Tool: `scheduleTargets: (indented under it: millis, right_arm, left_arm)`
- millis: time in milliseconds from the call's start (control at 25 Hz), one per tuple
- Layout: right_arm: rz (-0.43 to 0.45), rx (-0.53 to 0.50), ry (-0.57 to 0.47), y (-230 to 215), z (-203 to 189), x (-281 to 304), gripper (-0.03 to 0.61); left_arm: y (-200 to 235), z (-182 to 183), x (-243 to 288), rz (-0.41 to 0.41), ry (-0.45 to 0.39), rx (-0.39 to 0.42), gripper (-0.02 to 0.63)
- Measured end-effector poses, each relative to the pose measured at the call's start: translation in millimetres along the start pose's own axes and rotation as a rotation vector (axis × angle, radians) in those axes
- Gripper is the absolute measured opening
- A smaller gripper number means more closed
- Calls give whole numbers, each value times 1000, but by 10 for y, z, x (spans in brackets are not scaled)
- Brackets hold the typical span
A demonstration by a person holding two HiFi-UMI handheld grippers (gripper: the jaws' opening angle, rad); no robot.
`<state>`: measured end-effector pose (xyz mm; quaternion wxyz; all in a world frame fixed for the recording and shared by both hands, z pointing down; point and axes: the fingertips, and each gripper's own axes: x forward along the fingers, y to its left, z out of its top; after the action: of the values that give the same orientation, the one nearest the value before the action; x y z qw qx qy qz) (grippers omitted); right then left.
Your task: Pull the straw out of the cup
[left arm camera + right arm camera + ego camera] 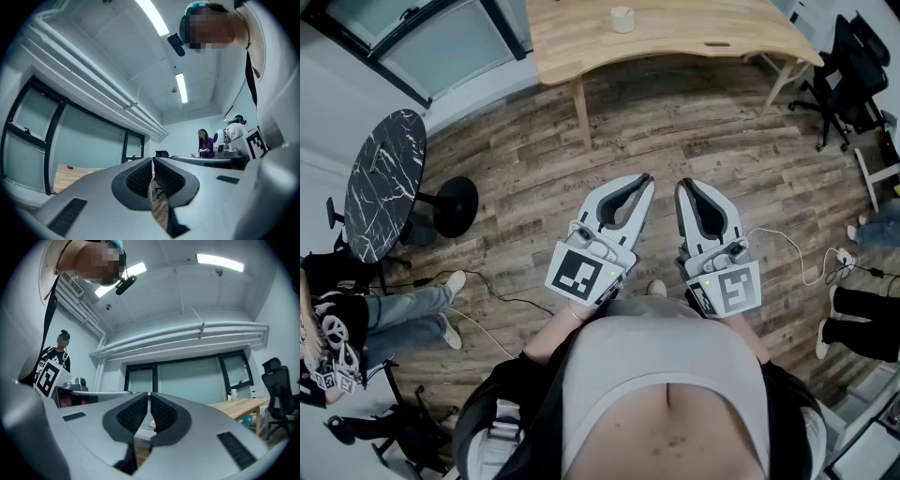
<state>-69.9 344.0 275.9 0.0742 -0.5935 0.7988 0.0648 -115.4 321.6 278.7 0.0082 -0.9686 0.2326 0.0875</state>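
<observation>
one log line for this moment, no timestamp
phase: task not begun | left gripper: jaws together, empty | right gripper: jaws together, empty | cup: on wooden table, far from both

Cut off by the top edge in the head view: wooden counter (pixel 694 42). Too small there to tell about any straw: pale cup (pixel 622 19). Hidden beneath left hand-held gripper (pixel 648 180) and right hand-held gripper (pixel 682 186): both holding hands. Cropped at side edges: legs in jeans (pixel 403 314), dark legs (pixel 862 323).

Ahead of me a light wooden curved surface (pixel 694 42) stands on the brown plank floor (pixel 675 141); to my left a round black marble-topped table (pixel 384 183) and a person's blue-jeaned legs (pixel 403 314), to my right a black office chair (pixel 853 66)
</observation>
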Motion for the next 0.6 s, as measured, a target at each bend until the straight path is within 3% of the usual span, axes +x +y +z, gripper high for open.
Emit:
scheduleTargets:
  millis: [600]
  right_arm:
    - [4, 7, -7, 161, -14, 54, 41]
  left_arm:
    - [79, -18, -119, -4, 8, -5, 18]
